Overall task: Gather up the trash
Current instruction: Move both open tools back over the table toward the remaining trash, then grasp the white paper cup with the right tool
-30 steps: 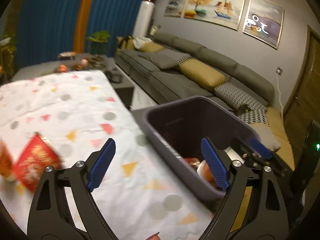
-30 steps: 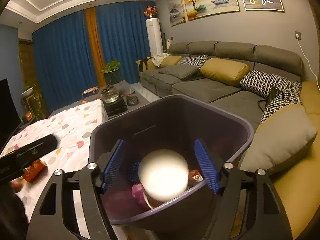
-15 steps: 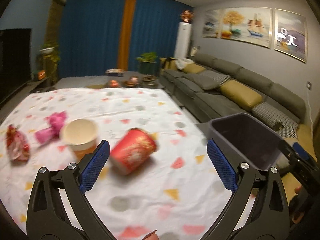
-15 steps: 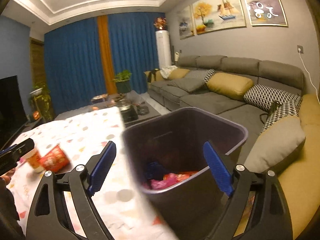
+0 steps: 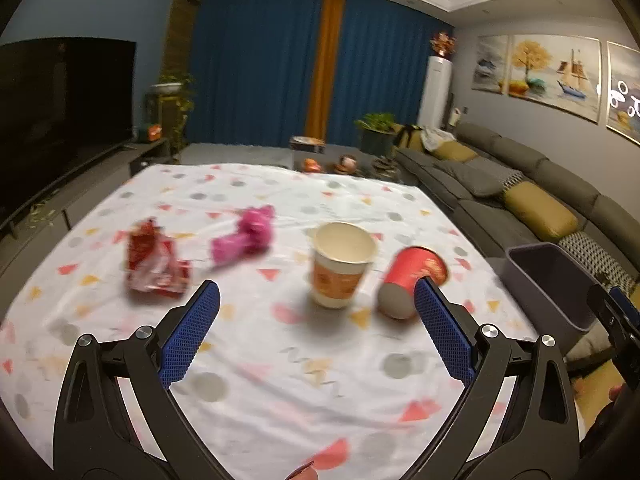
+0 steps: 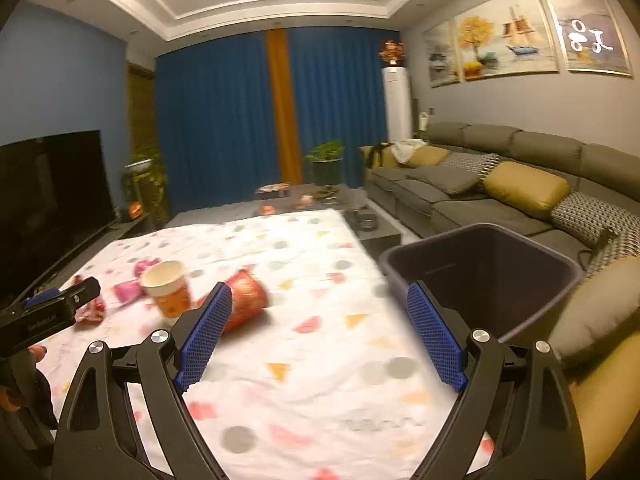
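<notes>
On the patterned tablecloth lie a crumpled red wrapper, a pink wrapper, an upright orange paper cup and a red cup on its side. My left gripper is open and empty above the cloth, short of the cups. My right gripper is open and empty; the red cup and orange cup lie ahead to its left. The dark trash bin stands at the table's right edge, also in the left wrist view.
A grey sofa with yellow cushions runs along the right wall. A television stands left. A low dark table with small items sits beyond the cloth. The left gripper's body shows at the right view's left edge.
Both grippers swung left, away from the bin and toward the table. The trash on the cloth came into view; the bin moved to the right of both views.
</notes>
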A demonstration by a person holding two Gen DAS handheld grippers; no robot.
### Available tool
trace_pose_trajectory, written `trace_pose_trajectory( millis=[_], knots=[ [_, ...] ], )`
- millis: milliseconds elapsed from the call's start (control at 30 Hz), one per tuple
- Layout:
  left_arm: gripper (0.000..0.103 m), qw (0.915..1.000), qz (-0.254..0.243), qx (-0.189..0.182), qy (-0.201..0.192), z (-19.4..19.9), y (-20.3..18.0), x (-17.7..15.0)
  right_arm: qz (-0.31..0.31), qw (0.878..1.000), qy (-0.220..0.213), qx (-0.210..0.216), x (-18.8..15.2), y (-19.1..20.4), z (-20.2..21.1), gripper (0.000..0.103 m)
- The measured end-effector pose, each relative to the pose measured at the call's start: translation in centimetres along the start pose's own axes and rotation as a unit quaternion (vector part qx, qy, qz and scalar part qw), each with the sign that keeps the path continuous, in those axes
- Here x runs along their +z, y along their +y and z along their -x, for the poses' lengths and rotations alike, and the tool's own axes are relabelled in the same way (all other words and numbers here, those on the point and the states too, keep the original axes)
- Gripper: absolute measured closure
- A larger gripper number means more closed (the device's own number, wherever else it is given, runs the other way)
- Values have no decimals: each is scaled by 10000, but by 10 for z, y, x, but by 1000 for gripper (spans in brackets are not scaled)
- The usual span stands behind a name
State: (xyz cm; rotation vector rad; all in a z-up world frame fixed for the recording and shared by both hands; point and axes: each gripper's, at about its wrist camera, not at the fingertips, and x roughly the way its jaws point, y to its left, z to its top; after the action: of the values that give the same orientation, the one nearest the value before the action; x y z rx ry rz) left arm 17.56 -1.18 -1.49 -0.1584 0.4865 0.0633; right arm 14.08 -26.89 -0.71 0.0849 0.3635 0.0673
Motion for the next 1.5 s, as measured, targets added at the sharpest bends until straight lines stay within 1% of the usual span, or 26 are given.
trace_pose_trajectory(
  millis=[233,400,567,667,767,900,1033,1133,1233,1300,1500],
  knots=[
    [7,9989,87,464,-9,11,48,-2,287,9984,106,470,-5,55,-8,17],
    [7,9973,237,700,-5,12,82,-1,464,9963,230,681,-9,88,-18,17],
    [7,9952,291,934,-14,9,109,2,611,9944,281,810,-10,114,-33,17],
    [7,9944,327,1002,-21,3,122,5,705,9935,363,811,-13,134,-52,17],
    [7,9941,338,1030,10,-5,132,7,714,9932,463,794,-15,145,-71,17],
    [7,9944,395,974,68,-22,142,9,622,9936,589,735,-15,159,-99,17],
    [7,9946,375,962,76,-40,147,13,656,9932,676,683,-18,171,-122,17],
    [7,9952,380,901,90,-52,152,17,693,9932,752,562,-18,179,-141,17],
    [7,9956,411,831,119,-63,158,20,596,9933,827,535,-17,180,-155,17],
    [7,9956,421,826,154,-70,162,20,556,9935,857,509,-17,181,-162,20],
    [7,9951,503,750,407,-96,173,20,592,9923,954,517,-18,185,-175,24]
  ],
)
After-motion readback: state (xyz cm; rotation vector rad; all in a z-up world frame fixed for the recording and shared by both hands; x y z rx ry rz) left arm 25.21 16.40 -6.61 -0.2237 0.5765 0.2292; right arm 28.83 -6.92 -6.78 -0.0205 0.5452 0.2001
